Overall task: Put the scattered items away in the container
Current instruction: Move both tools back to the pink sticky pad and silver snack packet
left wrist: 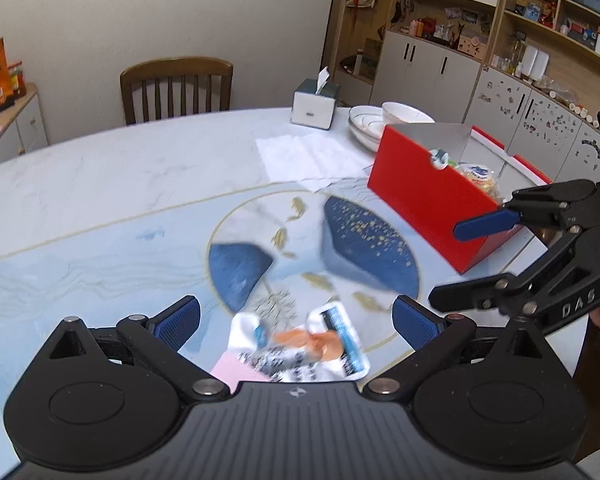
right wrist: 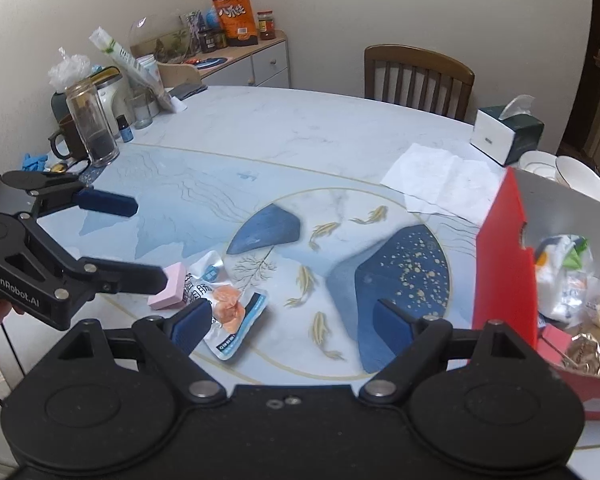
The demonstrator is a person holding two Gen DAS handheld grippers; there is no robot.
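While both jaws gape empty: left gripper (left wrist: 296, 322) over two loose items low in frame, one snack packet (right wrist: 236, 308) and one pink block (right wrist: 168, 286), perhaps touching. Right gripper (right wrist: 292, 322) mid-frame. One red container (right wrist: 504, 264) right, part-filled.

On the counter (right wrist: 260, 132) lie two loose items: one white snack packet (right wrist: 236, 312) and one pink block (right wrist: 168, 286). One red container (right wrist: 504, 264) holds several packets. There are also one tissue box (right wrist: 500, 136), one chair (right wrist: 418, 76), two grippers.
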